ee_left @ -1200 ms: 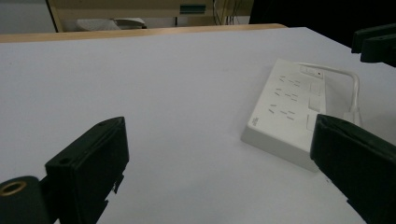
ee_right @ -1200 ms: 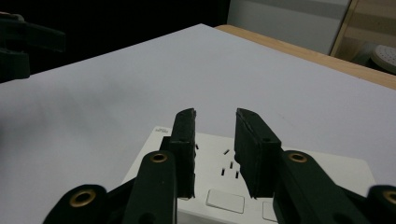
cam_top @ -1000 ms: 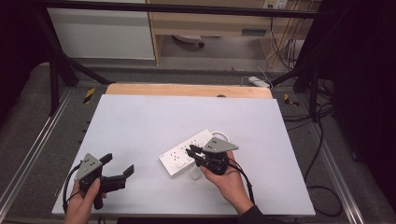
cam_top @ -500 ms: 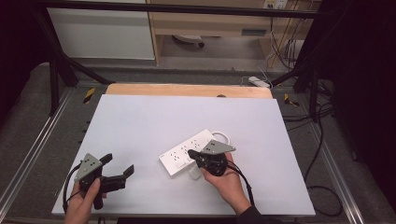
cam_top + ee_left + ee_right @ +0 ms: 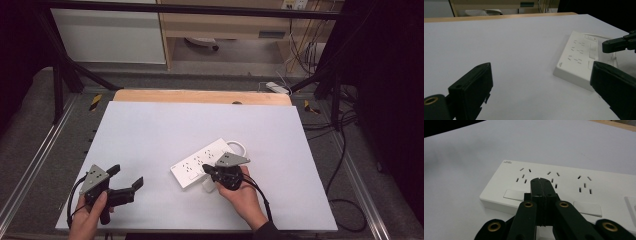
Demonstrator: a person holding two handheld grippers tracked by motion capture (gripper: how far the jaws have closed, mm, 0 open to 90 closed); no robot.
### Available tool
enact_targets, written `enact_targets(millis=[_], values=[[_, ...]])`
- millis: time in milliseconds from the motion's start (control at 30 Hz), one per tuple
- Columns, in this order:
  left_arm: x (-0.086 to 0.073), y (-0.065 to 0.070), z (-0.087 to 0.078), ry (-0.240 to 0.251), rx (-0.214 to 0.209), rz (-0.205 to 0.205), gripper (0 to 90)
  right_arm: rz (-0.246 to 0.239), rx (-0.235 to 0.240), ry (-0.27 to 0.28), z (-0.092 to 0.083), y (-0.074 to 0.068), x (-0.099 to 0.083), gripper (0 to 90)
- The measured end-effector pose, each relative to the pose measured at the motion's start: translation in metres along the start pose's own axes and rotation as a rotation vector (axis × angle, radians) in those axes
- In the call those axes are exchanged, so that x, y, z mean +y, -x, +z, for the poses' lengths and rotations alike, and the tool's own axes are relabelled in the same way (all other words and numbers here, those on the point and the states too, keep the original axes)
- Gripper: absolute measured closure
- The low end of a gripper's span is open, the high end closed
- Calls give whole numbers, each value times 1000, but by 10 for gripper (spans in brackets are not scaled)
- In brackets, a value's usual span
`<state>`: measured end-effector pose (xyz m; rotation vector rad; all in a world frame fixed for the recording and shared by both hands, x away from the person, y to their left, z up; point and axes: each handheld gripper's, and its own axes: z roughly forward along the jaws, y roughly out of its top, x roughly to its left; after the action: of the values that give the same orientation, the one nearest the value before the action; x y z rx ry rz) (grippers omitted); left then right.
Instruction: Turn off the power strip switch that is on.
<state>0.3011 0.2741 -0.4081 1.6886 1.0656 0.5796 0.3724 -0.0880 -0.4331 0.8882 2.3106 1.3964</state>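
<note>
Near table centre-right: white power strip [image 5: 205, 162] flat on white tabletop [image 5: 150, 135], sockets up, long axis diagonal, near-left to far-right in high view. Right gripper [image 5: 209, 170] at strip's near long edge, tips over middle switch row, jaws pressed together, nothing between. Left gripper [image 5: 125, 179] well apart, near-left, jaws spread wide, empty.

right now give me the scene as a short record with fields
surface: white table
item: white power strip, flat on the table, three socket groups and rocker switches facing up
cable: white, looped behind the strip
right tool: jaws just closed, shut with nothing between them, tips over the strip's switch row
left tool: jaws wide open, nothing between them, apart from the strip
</note>
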Motion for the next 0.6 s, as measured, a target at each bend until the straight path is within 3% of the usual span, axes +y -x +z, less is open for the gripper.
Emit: enact_targets(millis=[600], values=[[0,0,0,-2,0,2,43,6,2,-24,18,3,-3,900]])
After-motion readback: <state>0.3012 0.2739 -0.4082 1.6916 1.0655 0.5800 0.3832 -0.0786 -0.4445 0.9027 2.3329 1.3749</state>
